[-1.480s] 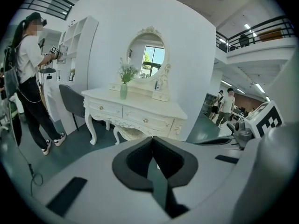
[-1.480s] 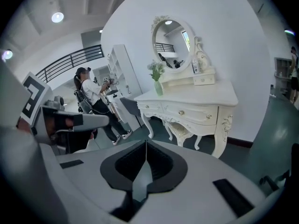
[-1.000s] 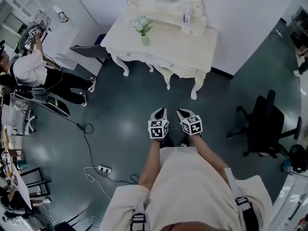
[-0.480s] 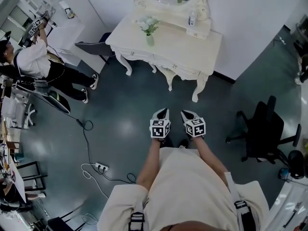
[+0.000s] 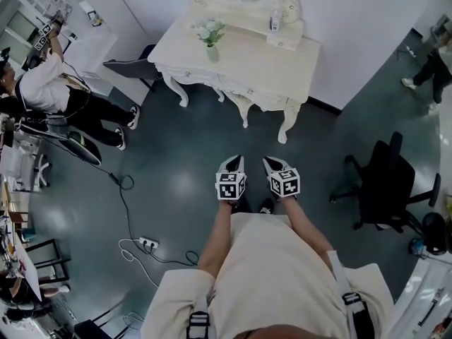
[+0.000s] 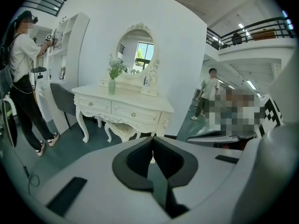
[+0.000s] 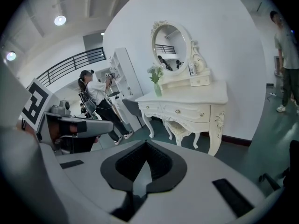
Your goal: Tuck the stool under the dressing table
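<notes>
A cream stool [image 6: 122,129] with a padded seat and curved legs stands beneath the white dressing table [image 6: 140,108], between its carved legs. Seen from the head camera, the dressing table [image 5: 247,62] is at 12 o'clock from the person, against a white wall, and the stool is hidden under its worktop.

On the worktop stand a green vase of white flowers [image 5: 211,42] at the left, an oval mirror [image 6: 138,50] at the back, and a small bottle [image 5: 275,23] whose label is too small to read.

The left gripper [image 5: 232,162] and right gripper [image 5: 272,163] are held side by side, pointing at the table and well apart from it. Each carries a cube printed with black-and-white square markers. The left gripper's fingers [image 6: 135,162] are pressed together with nothing between them. So are the right gripper's fingers [image 7: 128,164].

A black office chair [image 5: 385,186] stands at 3 o'clock. A person in a white top [image 5: 49,90] stands at 10 o'clock, facing white shelves. A power strip [image 5: 148,245] with cable lies on the floor at 8 o'clock.
</notes>
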### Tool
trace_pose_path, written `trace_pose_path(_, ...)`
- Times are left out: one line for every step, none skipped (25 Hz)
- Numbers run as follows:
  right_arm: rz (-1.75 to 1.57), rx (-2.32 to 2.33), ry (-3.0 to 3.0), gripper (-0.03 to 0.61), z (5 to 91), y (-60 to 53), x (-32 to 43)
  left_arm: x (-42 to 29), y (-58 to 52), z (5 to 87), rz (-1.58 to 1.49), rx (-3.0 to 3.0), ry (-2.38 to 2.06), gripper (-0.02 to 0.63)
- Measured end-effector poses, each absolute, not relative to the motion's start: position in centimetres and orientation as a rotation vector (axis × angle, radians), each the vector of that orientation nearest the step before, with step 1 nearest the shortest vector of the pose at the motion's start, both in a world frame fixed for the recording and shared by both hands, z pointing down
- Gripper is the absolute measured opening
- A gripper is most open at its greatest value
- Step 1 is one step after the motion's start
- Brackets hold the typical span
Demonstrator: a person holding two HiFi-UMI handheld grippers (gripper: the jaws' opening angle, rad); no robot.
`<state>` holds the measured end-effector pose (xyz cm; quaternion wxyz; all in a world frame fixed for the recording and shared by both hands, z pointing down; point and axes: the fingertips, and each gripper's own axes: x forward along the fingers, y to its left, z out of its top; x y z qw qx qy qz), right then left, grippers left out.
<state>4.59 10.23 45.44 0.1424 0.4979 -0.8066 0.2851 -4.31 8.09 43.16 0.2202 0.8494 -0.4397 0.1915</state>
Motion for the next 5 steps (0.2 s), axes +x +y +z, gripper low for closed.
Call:
trace_pose_path(0.821, 1.435, -2.328, 0.043, 45.43, 10.21, 4.59, -4.38, 8.04, 43.12, 0.529, 2.347, -1.224, 0.016)
trace_pose_path(0.819, 1.432, -2.328, 0.043, 45.42, 10.21, 4.62, -4.43, 8.01, 43.07, 0.528, 2.344, -1.233, 0.016)
trace_pose_path(0.817, 1.429, -2.328, 0.043, 45.41, 10.22, 4.68, -4.47, 7.99, 43.03, 0.525, 2.342, -1.242, 0.015)
trace_pose_path(0.815, 1.427, -2.329, 0.043, 45.4, 10.23, 4.74, -4.5, 7.97, 42.99, 0.523, 2.339, -1.252, 0.015)
trace_pose_path(0.814, 1.425, -2.33, 0.043, 45.4, 10.24, 4.8, -4.53, 7.96, 42.94, 0.52, 2.337, -1.262, 0.015)
